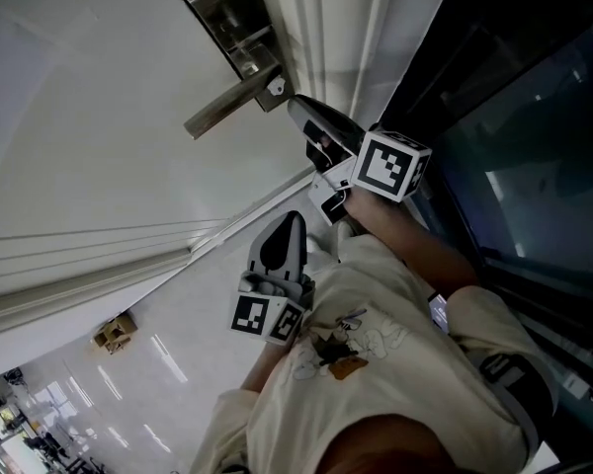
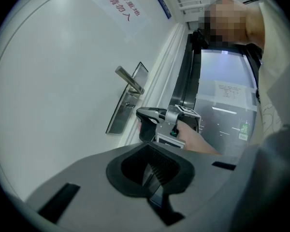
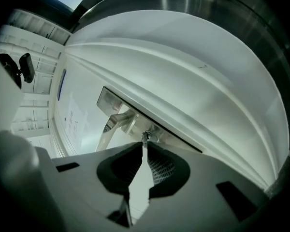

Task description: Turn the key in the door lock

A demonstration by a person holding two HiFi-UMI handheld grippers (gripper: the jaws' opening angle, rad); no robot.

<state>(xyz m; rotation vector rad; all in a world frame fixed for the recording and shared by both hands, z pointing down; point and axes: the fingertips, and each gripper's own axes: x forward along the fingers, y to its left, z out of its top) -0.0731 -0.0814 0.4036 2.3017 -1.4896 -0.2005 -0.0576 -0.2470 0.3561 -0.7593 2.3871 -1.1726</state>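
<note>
The right claw (image 3: 144,148) is pinched shut on the small silver metal key (image 3: 145,136) at its tips. The key is seated in the white door's (image 1: 99,117) brushed-steel lock plate (image 1: 232,23), just beside the steel lever handle (image 1: 227,107). The left claw (image 2: 149,168), closed and empty, hangs well behind the right claw.

The lock plate (image 2: 122,111) is mounted on the door (image 2: 63,81) close to its edge. The lever handle (image 2: 129,80) juts out from the plate's upper part. Below the handle, the key (image 3: 145,137) sits in the plate, between the fingers of the right gripper (image 3: 145,146). The left gripper (image 1: 290,227) is behind the right one, apart from the door.
</note>
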